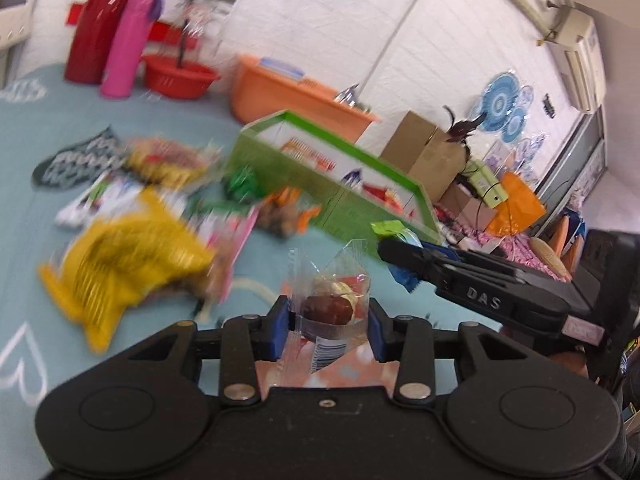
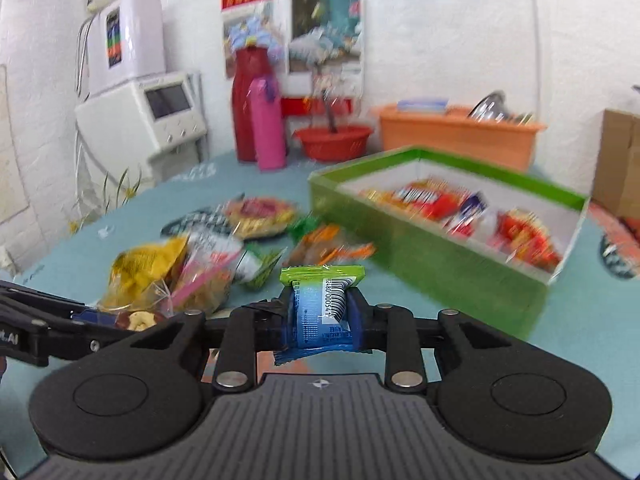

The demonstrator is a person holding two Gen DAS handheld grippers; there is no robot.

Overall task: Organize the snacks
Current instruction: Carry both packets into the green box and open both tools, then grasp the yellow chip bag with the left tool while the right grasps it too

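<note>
Pinched between your left tool (image 1: 328, 322) is a clear-wrapped snack (image 1: 330, 304) with something dark brown and round inside; the blue pads press its crinkly film from both sides, and the packet stands upright with its barcode end down toward the camera. You hold it by the middle, probably so the loose wrapper does not slide out.

Your right tool (image 2: 325, 314) is clamped on a blue and green sachet (image 2: 322, 300), gripped across its width with the green sealed end poking out forward, so it can likely drop free when the pads part. In the left view that tool comes in from the right, near the low corner of the green box (image 1: 340, 172).

Both packets appear lifted off the teal bench (image 2: 580, 320), though the blur makes the height uncertain. The box sits ahead and to the right of your right tool, open on top, with red and orange packets (image 2: 460, 208) already inside. A loose pile of snacks (image 2: 208, 252) waits on the bench to its left, among them a yellow bag (image 1: 132, 264). My guess is both loads are headed for the box.
</note>
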